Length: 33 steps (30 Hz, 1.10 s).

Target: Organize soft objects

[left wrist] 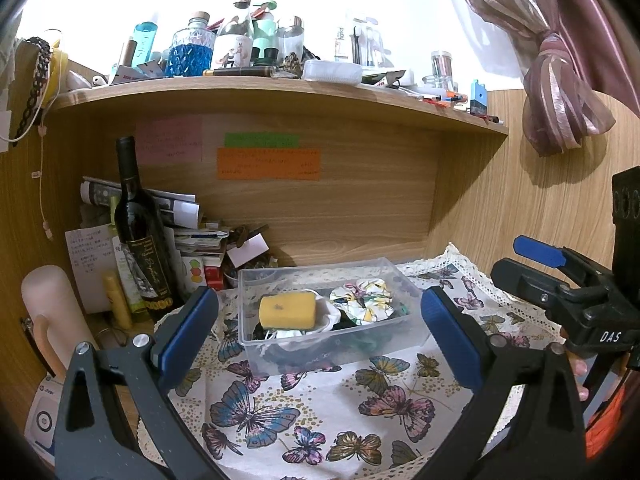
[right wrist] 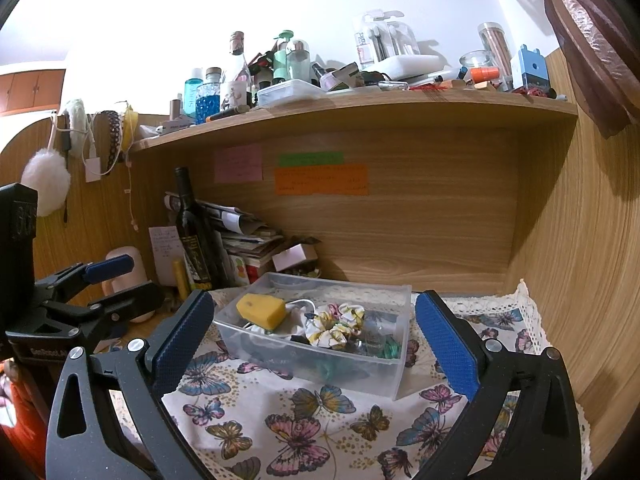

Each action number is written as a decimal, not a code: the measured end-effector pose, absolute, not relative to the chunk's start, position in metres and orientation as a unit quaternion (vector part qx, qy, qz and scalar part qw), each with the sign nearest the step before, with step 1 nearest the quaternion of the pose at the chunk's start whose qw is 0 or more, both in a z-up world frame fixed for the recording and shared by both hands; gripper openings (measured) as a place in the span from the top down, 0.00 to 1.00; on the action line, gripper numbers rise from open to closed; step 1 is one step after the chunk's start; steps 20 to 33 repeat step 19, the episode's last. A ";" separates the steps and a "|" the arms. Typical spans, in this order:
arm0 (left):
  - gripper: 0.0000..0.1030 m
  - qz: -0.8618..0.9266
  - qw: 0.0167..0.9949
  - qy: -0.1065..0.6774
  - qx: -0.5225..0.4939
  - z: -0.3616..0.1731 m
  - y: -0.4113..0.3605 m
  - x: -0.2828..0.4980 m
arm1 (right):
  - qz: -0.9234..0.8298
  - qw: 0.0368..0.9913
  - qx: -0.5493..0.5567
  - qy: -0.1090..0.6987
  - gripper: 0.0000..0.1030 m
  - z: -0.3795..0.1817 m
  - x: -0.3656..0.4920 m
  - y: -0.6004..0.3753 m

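Sponge [left wrist: 287,311] in bin [left wrist: 404,276] (scrunchie [left wrist: 363,301] beside), ahead of both hand-held grippers

Your right gripper [right wrist: 310,344] spread wide before the clear bin [right wrist: 320,364], yellow sponge [right wrist: 262,311] and floral scrunchie [right wrist: 334,326] inside it, wine bottle [right wrist: 192,232] behind-left of the bin.

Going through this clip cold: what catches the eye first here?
The clear plastic bin in the middle of the butterfly-print cloth, with a yellow sponge on top at its left and a floral scrunchie to the sponge's right. Both the left gripper and right gripper frame it, open and empty. Left of the bin stands a dark wine bottle.
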<state>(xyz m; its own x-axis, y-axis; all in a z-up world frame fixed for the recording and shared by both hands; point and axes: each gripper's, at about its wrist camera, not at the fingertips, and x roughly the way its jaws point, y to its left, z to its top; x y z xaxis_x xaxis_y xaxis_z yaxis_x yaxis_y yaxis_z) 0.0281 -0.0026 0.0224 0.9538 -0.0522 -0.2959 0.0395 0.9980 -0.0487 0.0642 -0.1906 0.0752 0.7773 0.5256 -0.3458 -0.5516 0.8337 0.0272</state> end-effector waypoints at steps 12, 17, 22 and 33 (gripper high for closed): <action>0.00 -0.017 0.988 0.154 -0.014 0.021 -0.012 0.029 | 0.280 0.942 -0.036 0.179 0.02 0.072 0.064 -0.188; 0.00 -0.018 0.988 0.154 -0.021 0.021 -0.011 0.030 | 0.281 0.942 -0.037 0.182 0.02 0.070 0.065 -0.187; 0.00 -0.018 0.987 0.157 -0.025 0.020 -0.011 0.031 | 0.281 0.941 -0.036 0.184 0.02 0.069 0.065 -0.186; 0.00 -0.018 0.987 0.157 -0.025 0.020 -0.011 0.031 | 0.281 0.941 -0.036 0.184 0.02 0.069 0.065 -0.186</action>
